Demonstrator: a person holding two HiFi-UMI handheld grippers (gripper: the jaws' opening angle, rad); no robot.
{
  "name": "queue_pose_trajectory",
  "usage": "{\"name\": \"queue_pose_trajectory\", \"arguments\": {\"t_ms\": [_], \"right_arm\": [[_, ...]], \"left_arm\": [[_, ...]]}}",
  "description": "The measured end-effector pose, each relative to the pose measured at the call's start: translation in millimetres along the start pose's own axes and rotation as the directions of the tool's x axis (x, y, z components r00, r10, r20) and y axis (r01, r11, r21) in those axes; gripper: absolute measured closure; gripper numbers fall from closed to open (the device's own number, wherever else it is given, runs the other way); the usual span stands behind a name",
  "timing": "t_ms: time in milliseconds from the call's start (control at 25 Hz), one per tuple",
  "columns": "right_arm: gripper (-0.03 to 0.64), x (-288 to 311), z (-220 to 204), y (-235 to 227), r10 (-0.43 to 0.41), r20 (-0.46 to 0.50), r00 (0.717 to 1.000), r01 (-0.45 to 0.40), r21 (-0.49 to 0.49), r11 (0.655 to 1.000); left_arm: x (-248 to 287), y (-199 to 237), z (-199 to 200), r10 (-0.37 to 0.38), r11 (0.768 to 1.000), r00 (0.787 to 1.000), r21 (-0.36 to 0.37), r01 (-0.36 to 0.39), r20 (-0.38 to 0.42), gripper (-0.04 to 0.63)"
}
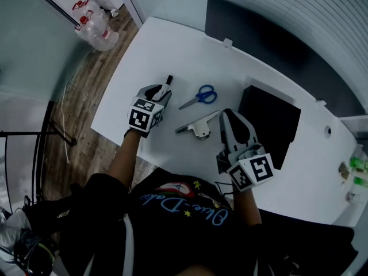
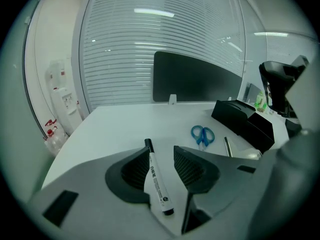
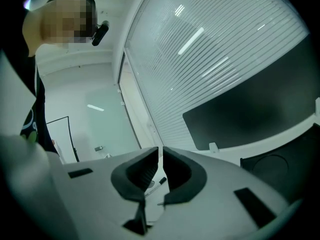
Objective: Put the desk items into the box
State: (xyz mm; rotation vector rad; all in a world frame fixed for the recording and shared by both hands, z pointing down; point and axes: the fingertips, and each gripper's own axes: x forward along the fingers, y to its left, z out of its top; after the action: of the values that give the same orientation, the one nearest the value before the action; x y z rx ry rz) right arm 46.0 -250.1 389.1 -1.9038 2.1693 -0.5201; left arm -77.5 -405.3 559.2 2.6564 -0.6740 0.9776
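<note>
A white marker with a black cap (image 2: 156, 181) lies on the white desk (image 1: 172, 45) between the jaws of my left gripper (image 2: 160, 151). It rests close to the left pad with a gap to the right one, so this gripper is open. From the head view, the left gripper (image 1: 164, 94) sits over the marker (image 1: 168, 83). Blue-handled scissors (image 1: 201, 95) and a silvery metal tool (image 1: 198, 125) lie to its right. The black box (image 1: 270, 122) stands further right. My right gripper (image 1: 225, 114) hovers beside the box with its jaws together and nothing in them.
A dark partition panel (image 1: 259, 33) runs along the desk's far edge. Water bottles (image 1: 95, 25) stand on the wooden floor beyond the left edge. Small green items (image 1: 357, 171) sit at the far right. The desk's near edge is just behind my left gripper.
</note>
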Motion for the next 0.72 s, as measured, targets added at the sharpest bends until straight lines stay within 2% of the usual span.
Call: {"name": "queue_pose_trajectory", "arguments": {"t_ms": [720], "right_arm": [[0.595,0,1,-15,-0.071,0.008,0.997,0.071,0.016,0.997]], "left_arm": [[31,16,-26,-0.023,0.999,0.991,-0.050,0.016,-0.133,0.445]]}}
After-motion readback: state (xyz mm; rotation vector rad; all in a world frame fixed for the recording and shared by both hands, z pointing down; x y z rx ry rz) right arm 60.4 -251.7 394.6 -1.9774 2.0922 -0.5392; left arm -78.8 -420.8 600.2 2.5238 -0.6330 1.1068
